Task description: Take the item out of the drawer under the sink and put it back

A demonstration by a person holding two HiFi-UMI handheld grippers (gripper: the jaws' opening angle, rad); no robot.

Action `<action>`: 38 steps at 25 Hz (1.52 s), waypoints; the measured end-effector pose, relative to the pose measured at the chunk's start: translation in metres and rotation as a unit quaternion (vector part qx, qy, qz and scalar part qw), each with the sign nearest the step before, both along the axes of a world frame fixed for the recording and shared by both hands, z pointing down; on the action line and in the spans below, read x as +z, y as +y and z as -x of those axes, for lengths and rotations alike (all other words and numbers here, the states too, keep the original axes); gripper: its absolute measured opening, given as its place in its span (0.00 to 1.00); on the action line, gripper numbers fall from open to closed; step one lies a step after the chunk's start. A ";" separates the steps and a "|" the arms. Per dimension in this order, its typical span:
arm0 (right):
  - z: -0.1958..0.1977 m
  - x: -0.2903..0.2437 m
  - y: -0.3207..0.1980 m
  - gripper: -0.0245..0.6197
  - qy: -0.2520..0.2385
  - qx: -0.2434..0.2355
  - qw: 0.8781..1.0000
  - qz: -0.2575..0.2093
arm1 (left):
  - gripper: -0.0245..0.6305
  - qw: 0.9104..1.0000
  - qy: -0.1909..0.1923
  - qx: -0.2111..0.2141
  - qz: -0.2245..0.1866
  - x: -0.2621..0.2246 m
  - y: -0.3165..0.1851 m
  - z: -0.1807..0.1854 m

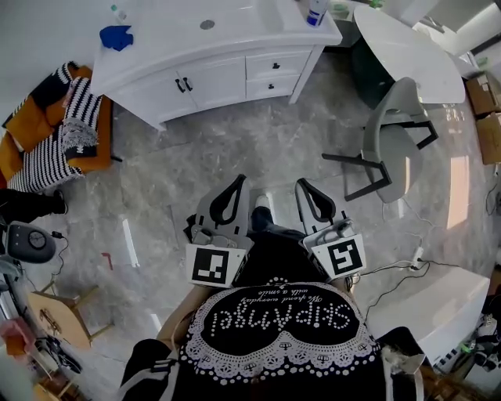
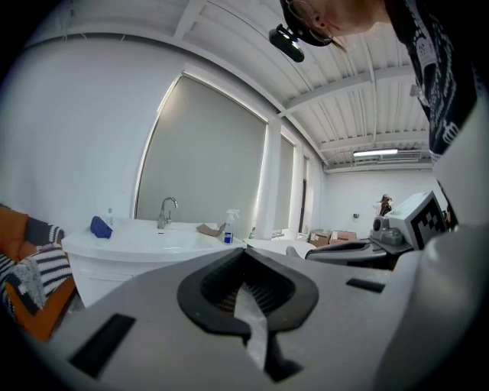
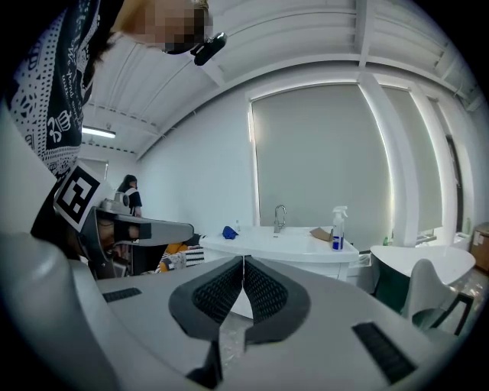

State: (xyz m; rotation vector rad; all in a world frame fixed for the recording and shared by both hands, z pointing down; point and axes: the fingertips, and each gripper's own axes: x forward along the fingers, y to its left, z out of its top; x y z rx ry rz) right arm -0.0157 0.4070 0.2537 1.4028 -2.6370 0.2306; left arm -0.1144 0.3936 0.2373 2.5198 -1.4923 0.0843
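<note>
A white vanity [image 1: 156, 59] with a sink stands at the far side of the marble floor, some way ahead of me. Its two small drawers [image 1: 275, 64] on the right side and the two doors beside them are closed. No item from the drawer shows. My left gripper [image 1: 237, 182] and right gripper [image 1: 302, 186] are held side by side in front of my body, both pointing at the vanity and far from it. Each is shut with nothing between its jaws. The left gripper [image 2: 244, 252] and right gripper [image 3: 243, 261] both show their tips touching.
On the vanity top lie a blue cloth [image 1: 116, 37] and a spray bottle [image 1: 317, 12]. A grey chair [image 1: 395, 141] and a white round table [image 1: 407, 47] stand to the right. An orange sofa with striped cushions [image 1: 66, 121] is to the left. Cables run along the floor at lower right.
</note>
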 end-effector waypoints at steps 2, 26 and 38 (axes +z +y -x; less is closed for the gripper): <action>-0.007 -0.001 -0.007 0.07 0.000 -0.005 1.000 0.001 | 0.04 1.000 0.000 -0.002 0.000 -0.002 -0.006 -0.008; -0.035 0.012 -0.100 0.07 0.018 0.004 1.000 0.016 | 0.04 0.999 0.024 -0.004 0.026 0.011 -0.100 -0.028; -0.022 -0.011 -0.184 0.07 0.002 0.029 0.999 0.016 | 0.04 0.998 0.018 0.064 0.021 -0.006 -0.186 -0.036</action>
